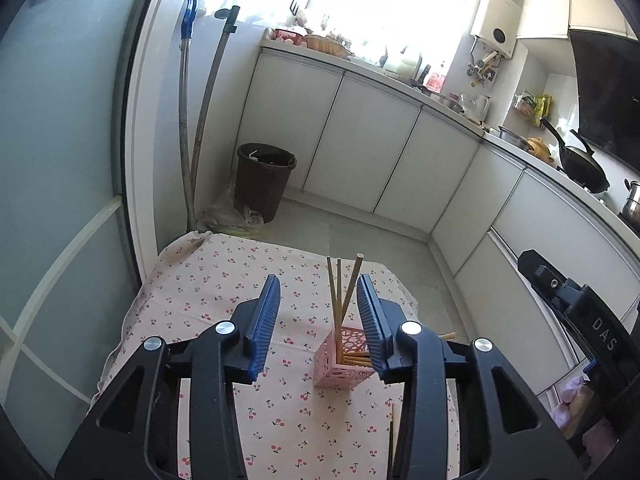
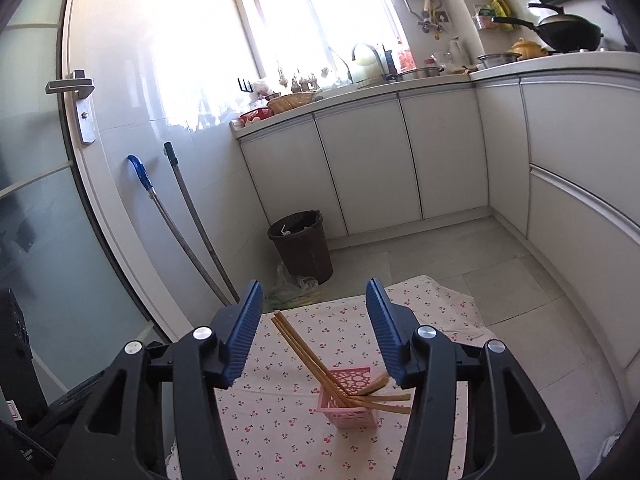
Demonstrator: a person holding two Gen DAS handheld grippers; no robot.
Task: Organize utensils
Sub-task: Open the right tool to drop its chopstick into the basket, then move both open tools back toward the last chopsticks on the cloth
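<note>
1. My left gripper (image 1: pixel 318 300): fingers spread, nothing between the pads
2. My right gripper (image 2: pixel 316 312): fingers spread wide, holding nothing
3. Chopsticks (image 2: pixel 304 350) lean inside the pink holder (image 2: pixel 348 408)
4. Holder stands upright on the cherry-print cloth (image 2: pixel 280 432)

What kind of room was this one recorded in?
A home kitchen, most likely: white base cabinets under a countertop, a black wok on the stove, and a wall-mounted water heater by the window.
</note>
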